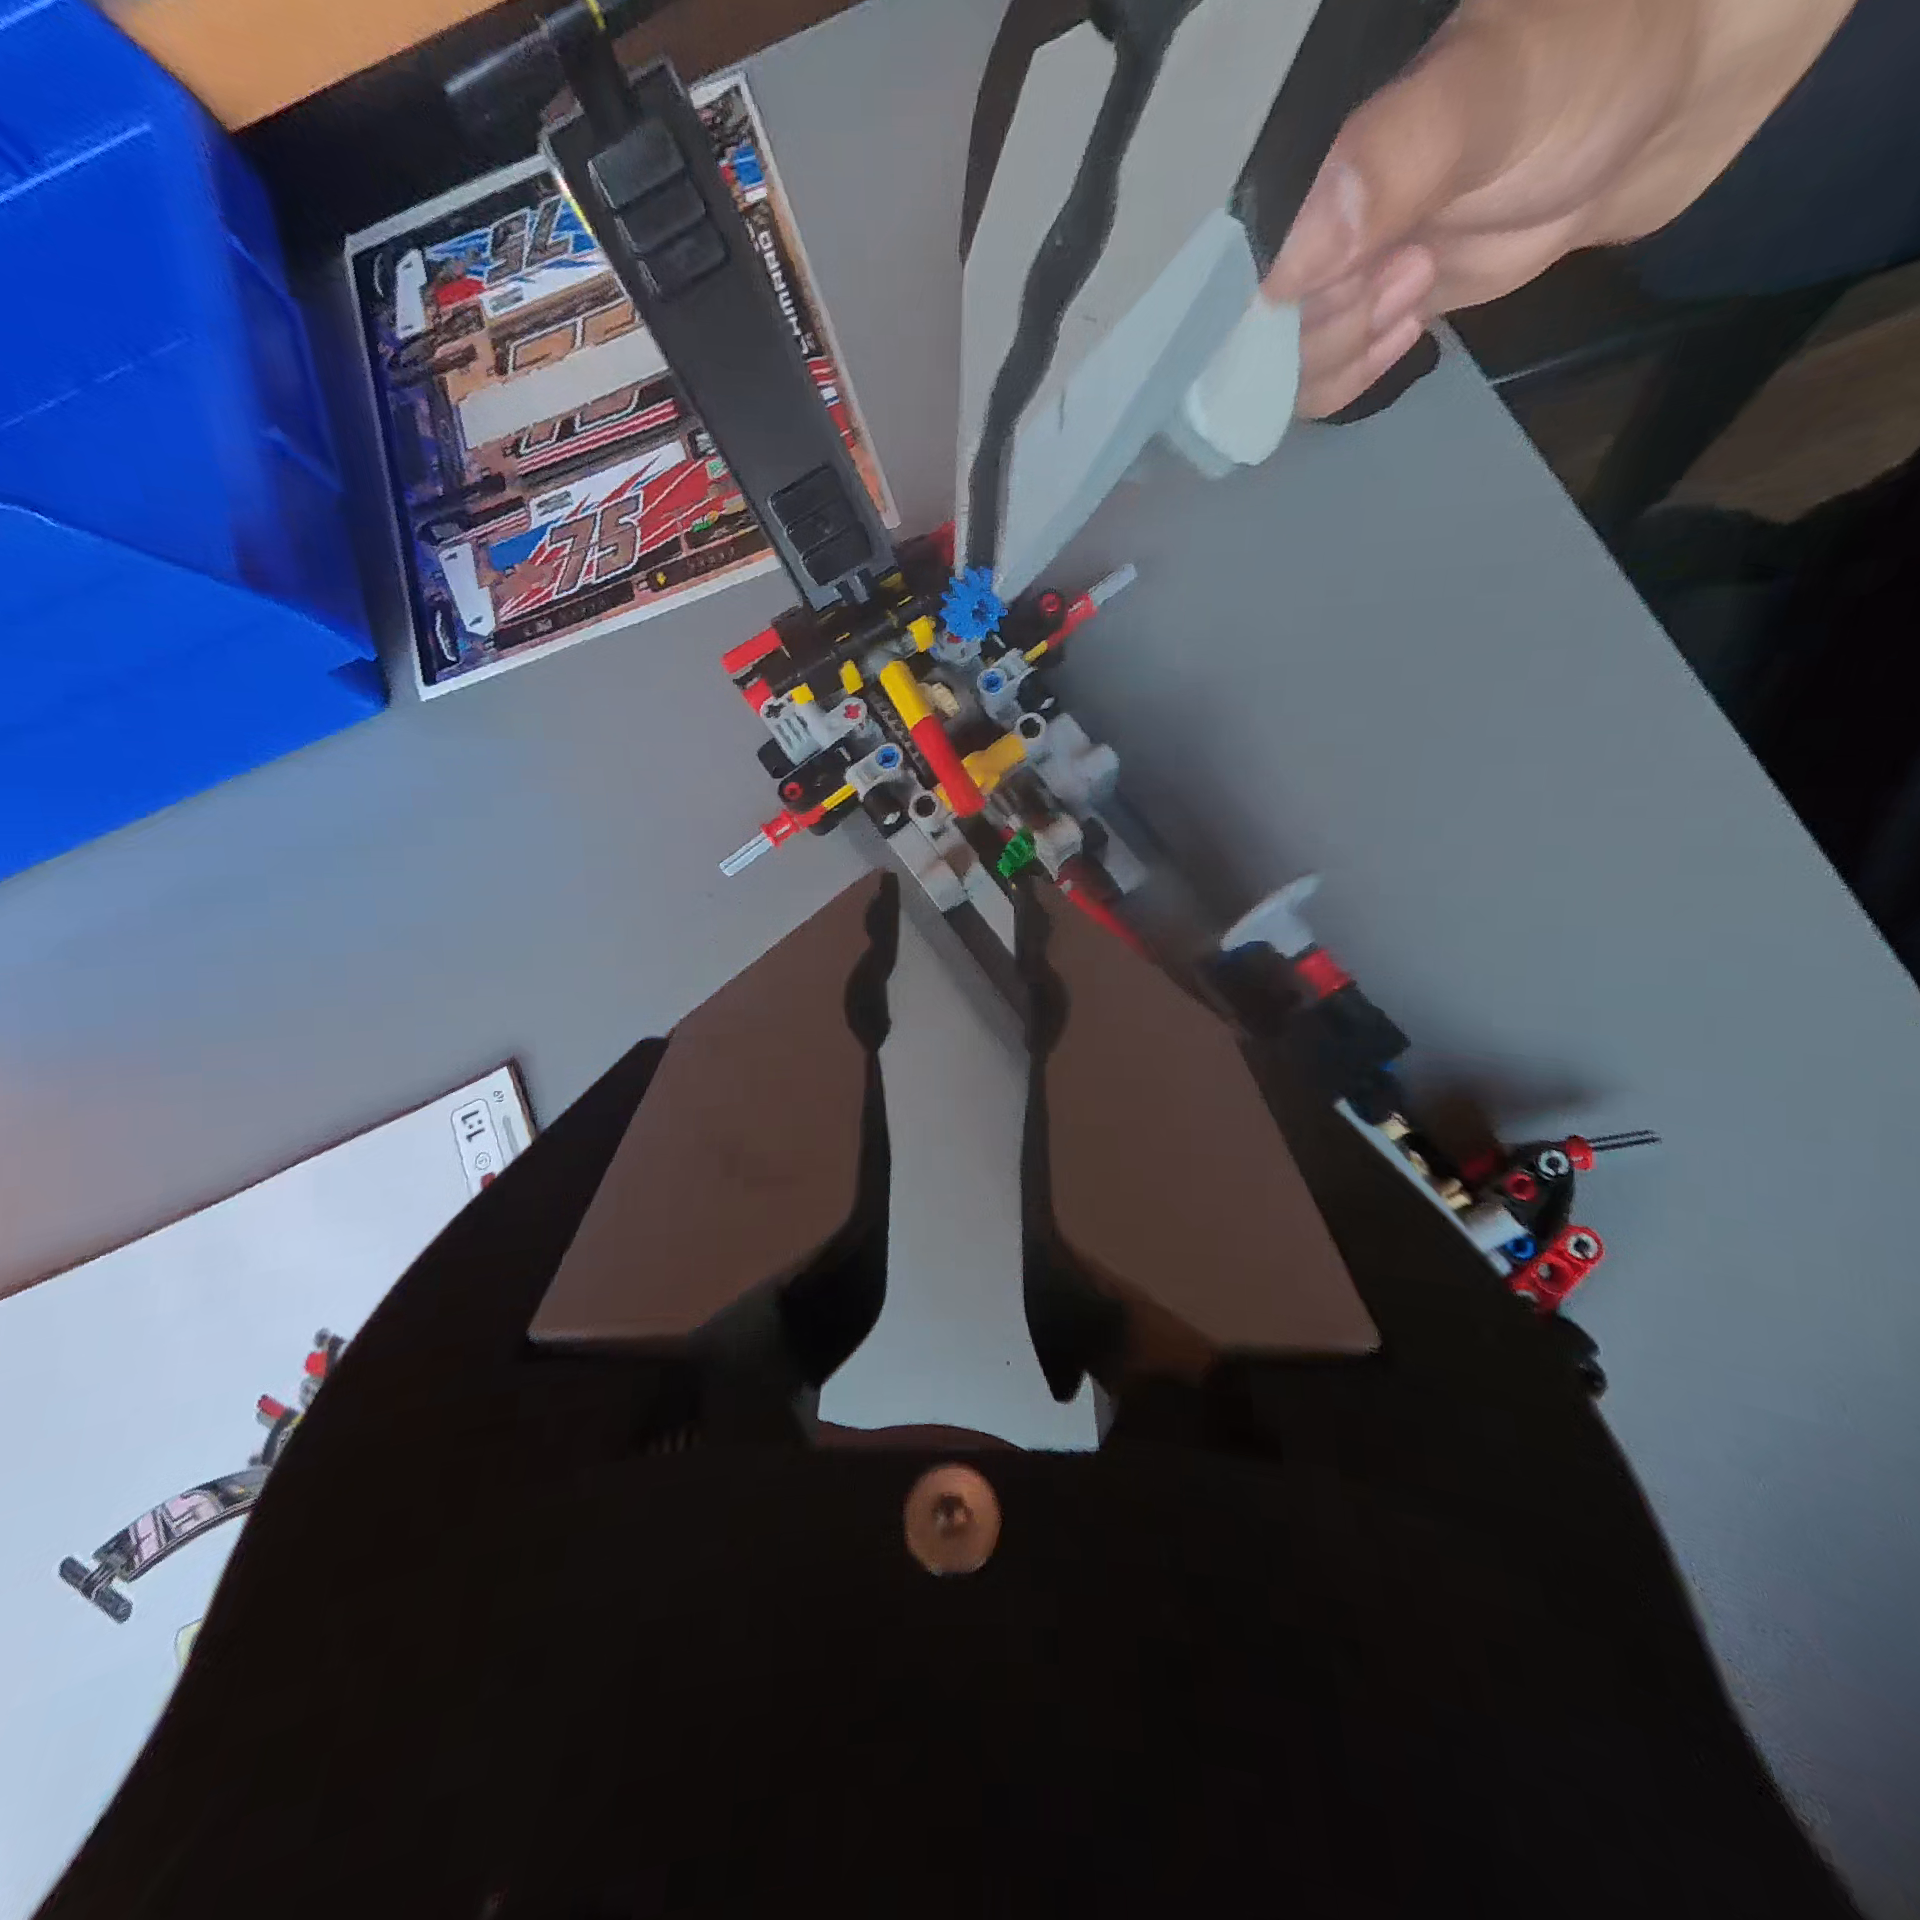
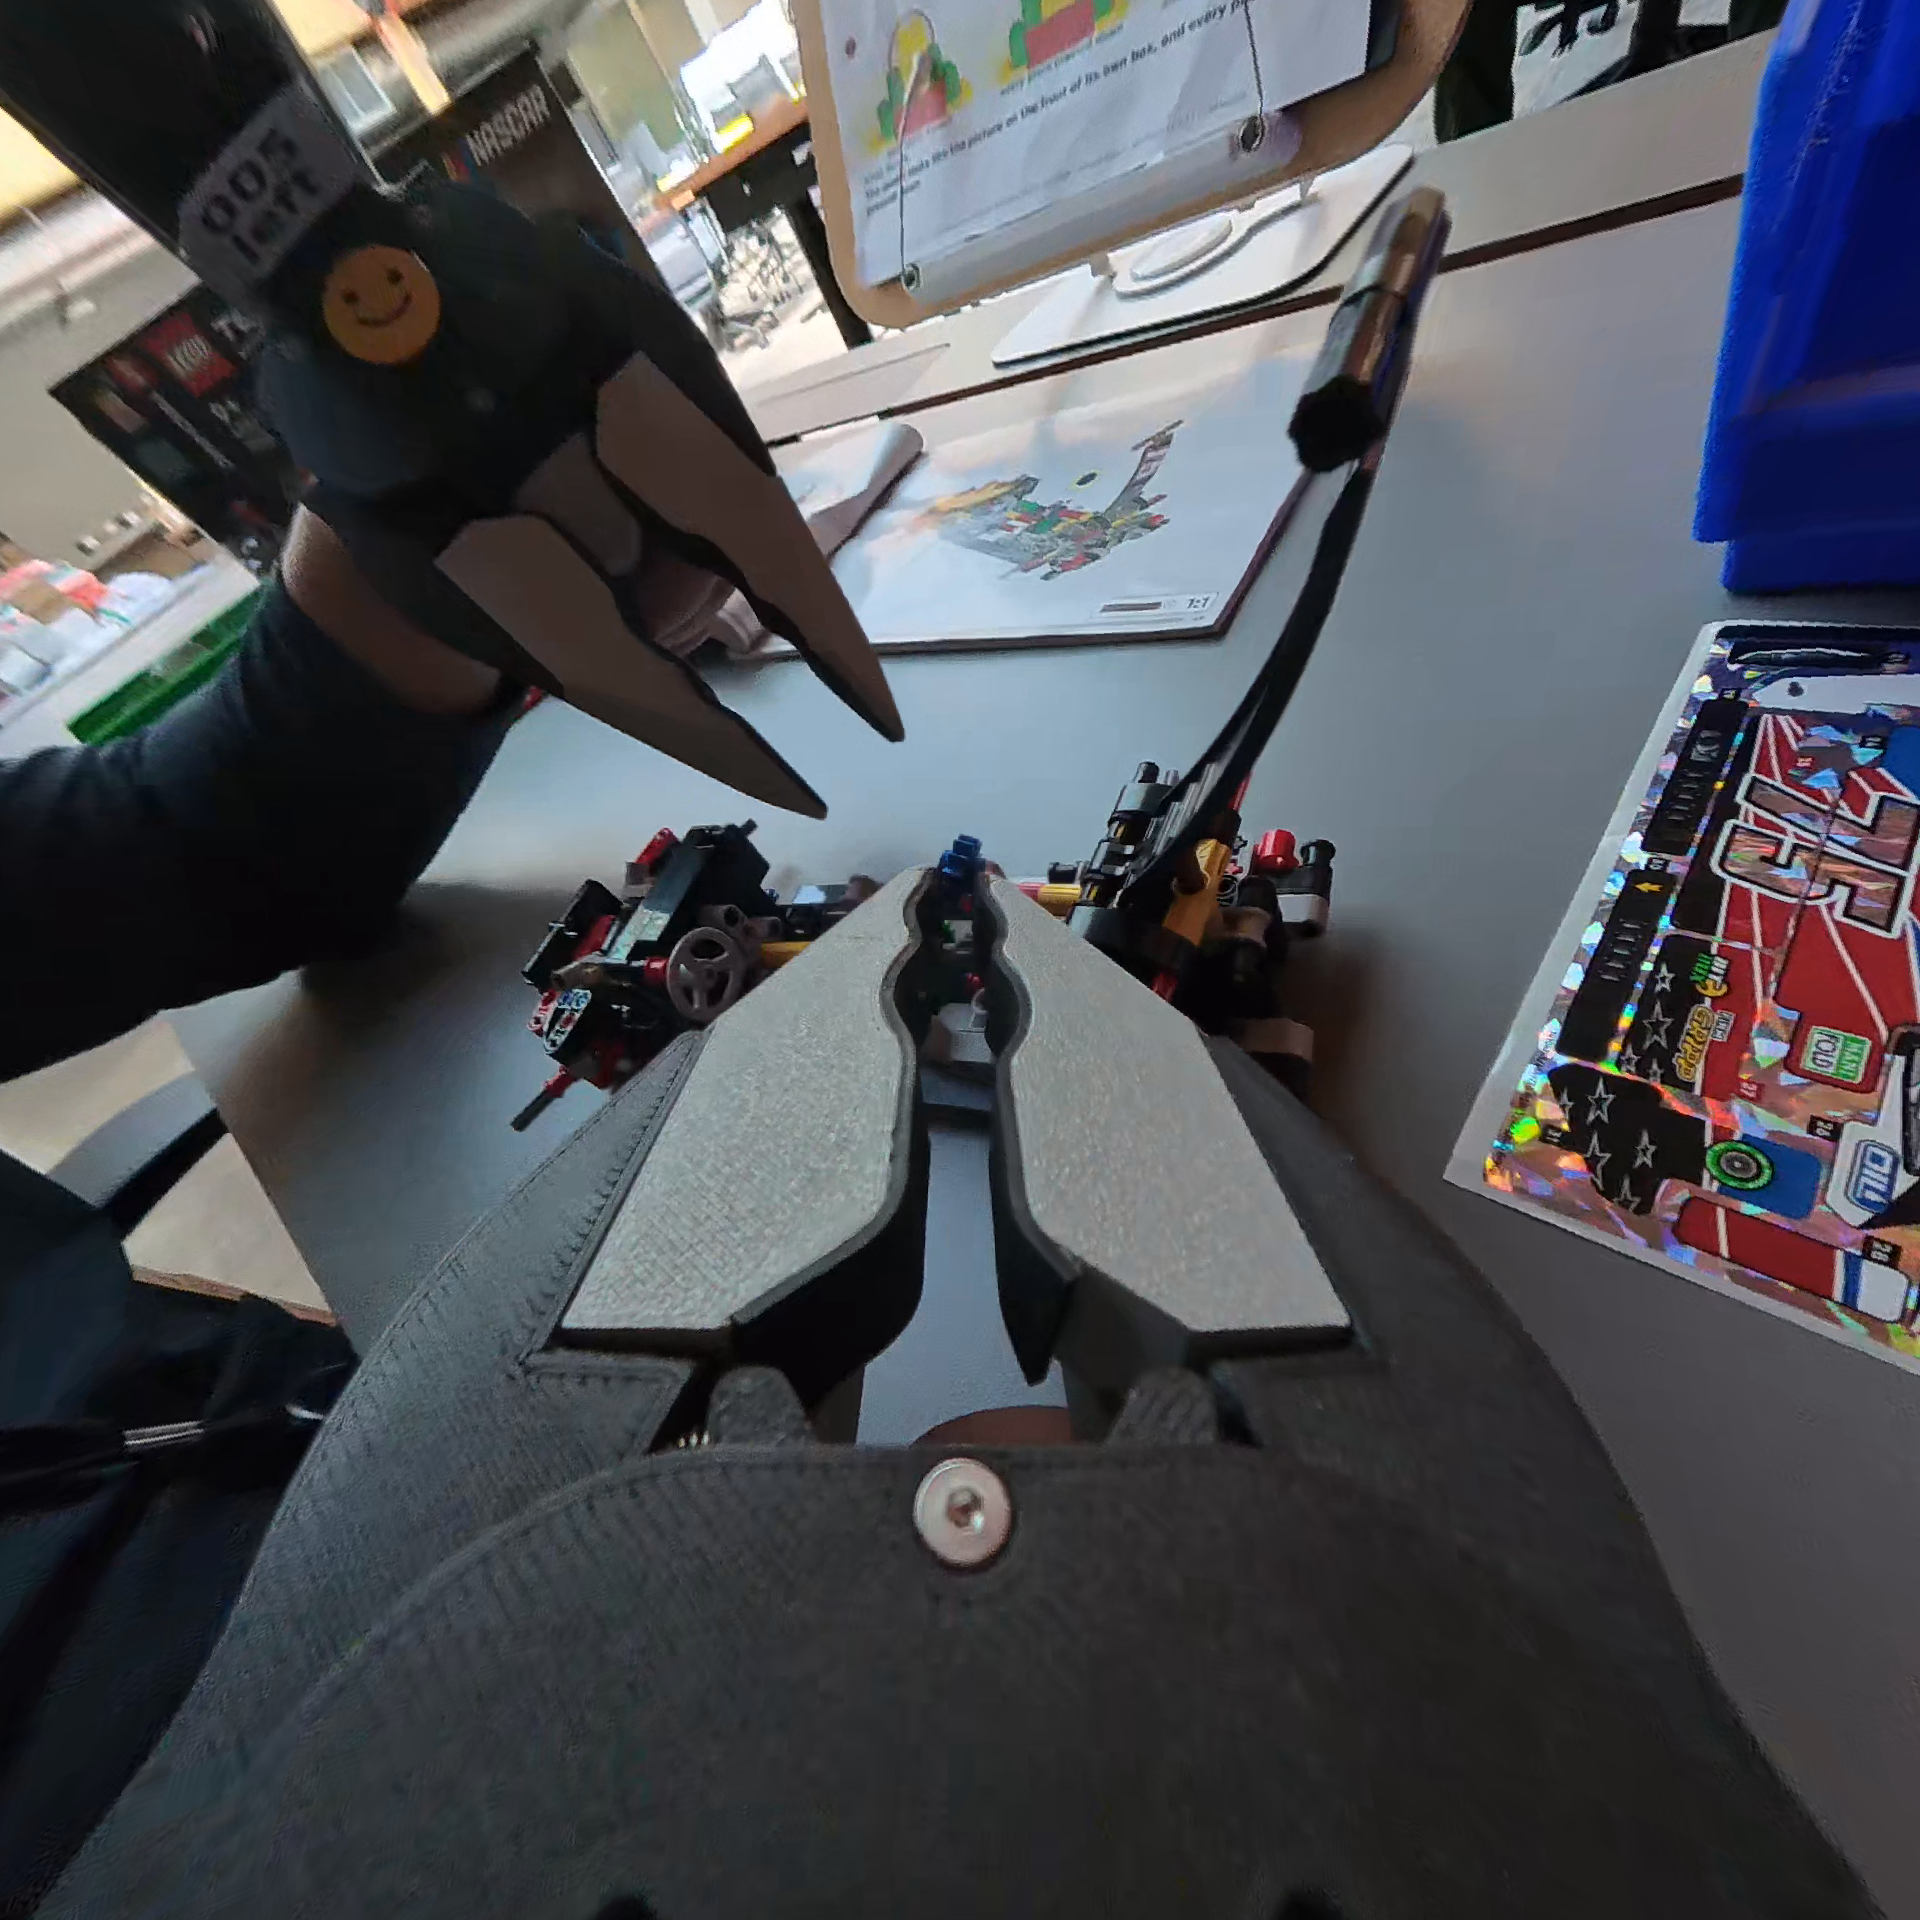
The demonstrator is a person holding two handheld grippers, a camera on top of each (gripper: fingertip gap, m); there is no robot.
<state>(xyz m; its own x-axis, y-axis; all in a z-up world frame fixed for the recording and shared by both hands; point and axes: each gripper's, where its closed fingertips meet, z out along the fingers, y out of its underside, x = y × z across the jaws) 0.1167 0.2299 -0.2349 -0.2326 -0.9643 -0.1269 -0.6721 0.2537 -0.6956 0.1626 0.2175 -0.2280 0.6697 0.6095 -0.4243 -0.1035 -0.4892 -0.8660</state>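
Observation:
A multicoloured brick-built chassis [image 1: 914, 748] lies on the grey table [image 1: 1403, 727]. A blue gear [image 1: 969, 605] sits at its far end. My right gripper [image 2: 956, 888] is shut on this blue gear [image 2: 958, 862], with the pads pressing on both sides. It also shows in the left wrist view [image 1: 982, 569], coming down from above in a person's hand [image 1: 1507, 177]. My left gripper [image 1: 954, 888] is open and empty at the near end of the chassis. The right wrist view shows it [image 2: 857, 774] hovering above the table, with nothing between its fingers. A long black piece [image 2: 1299, 623] rises from the chassis [image 2: 1195, 914].
A shiny sticker sheet [image 1: 582, 436] lies beyond the chassis, next to a blue bin [image 1: 135, 468]. An open instruction booklet [image 1: 208, 1403] lies at the near left. The rear section of the model [image 1: 1475, 1184] extends to the right, near the table's edge. A stand with a sheet [image 2: 1091, 135] is at the back. There is about 6 centimeters between the tips of the two grippers.

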